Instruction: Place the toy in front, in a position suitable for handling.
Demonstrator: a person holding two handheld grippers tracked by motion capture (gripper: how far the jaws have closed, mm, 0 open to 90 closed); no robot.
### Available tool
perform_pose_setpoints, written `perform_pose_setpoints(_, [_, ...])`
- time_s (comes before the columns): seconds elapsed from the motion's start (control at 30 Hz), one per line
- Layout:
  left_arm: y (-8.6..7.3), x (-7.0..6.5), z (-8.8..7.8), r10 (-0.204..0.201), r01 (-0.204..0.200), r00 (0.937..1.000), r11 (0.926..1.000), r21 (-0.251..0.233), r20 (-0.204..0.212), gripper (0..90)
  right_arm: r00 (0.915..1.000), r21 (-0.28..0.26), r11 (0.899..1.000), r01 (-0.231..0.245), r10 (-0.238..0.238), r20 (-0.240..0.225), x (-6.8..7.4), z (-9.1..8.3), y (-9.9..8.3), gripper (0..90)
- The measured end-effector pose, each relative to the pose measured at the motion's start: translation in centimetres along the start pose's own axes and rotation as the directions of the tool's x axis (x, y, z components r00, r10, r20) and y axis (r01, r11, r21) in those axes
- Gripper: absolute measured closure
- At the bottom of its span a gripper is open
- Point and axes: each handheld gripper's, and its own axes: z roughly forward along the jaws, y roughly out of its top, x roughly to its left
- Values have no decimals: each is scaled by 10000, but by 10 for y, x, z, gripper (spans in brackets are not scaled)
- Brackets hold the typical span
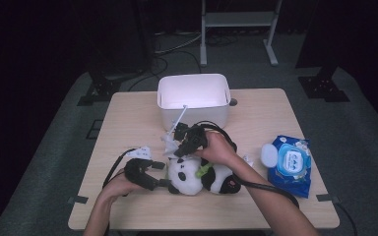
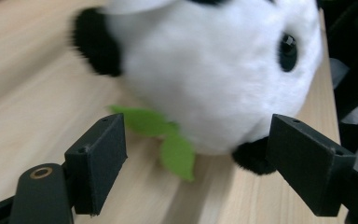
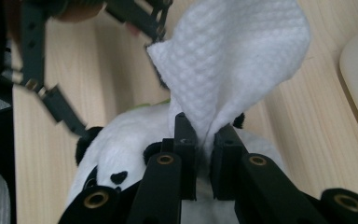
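Observation:
A black-and-white panda plush [image 1: 197, 176] with a green leaf [image 2: 168, 140] lies on the wooden table [image 1: 128, 123], near the front. My left gripper [image 1: 163, 177] is level at the panda's head [image 2: 205, 70]. Its jaws stand open on either side of the head, and the left pad is clear of the fur. My right gripper [image 3: 204, 126] hovers just above the panda [image 3: 121, 149], shut on a white textured wipe [image 3: 228, 60] that fans out beyond its tips. From above, that wipe [image 1: 170, 143] hangs at the right gripper [image 1: 179, 147], behind the panda's head.
A white open bin [image 1: 193, 93] stands at the back centre. A blue wet-wipe pack [image 1: 290, 164] with its white lid [image 1: 269, 155] flipped open lies at the right. A crumpled white wipe [image 1: 140, 151] sits behind the left gripper. Cables trail across the table.

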Motion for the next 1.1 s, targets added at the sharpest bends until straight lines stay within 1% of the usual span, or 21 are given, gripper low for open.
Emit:
perform_pose_setpoints(0.1, [-3,4,-12,-77,75,9994,9999,-70,-337,188,9998,-128,9997,203,-203,-4,7,-6,-3,820])
perform_pose_setpoints(0.23, [-7,9,-27,-226,206,9964,9995,-257,-815,188,9994,-193,9992,358,-358,-1,17,-14,-8,819])
perform_pose_setpoints(0.33, [-9,11,-36,-268,234,9934,9992,-312,-1117,188,9985,-233,9983,540,-541,-17,26,-16,-11,819])
perform_pose_setpoints(0.47, [-10,12,-43,-226,187,9900,9994,-289,-1394,188,9975,-339,9970,696,-700,-108,37,-18,-16,818])
perform_pose_setpoints(0.53, [-10,13,-44,-211,171,9896,9994,-291,-1424,188,9967,-378,9961,799,-804,-127,41,-19,-18,817])
perform_pose_setpoints(0.8, [-8,10,-40,-124,104,9904,9998,-149,-1373,188,9959,-511,9948,884,-893,-164,49,-24,-21,817])
perform_pose_setpoints(0.87, [-7,10,-39,-85,66,9907,9999,-148,-1356,188,9943,-614,9928,1025,-1040,-220,52,-22,-20,817])
perform_pose_setpoints(1.0, [-7,9,-38,-68,55,9909,9999,-100,-1348,188,9913,-522,9904,1281,-1296,-250,59,-15,-17,817])
perform_pose_setpoints(1.1, [-7,9,-37,-54,45,9908,10000,-73,-1349,188,9913,-391,9914,1245,-1260,-381,61,-6,-17,817])
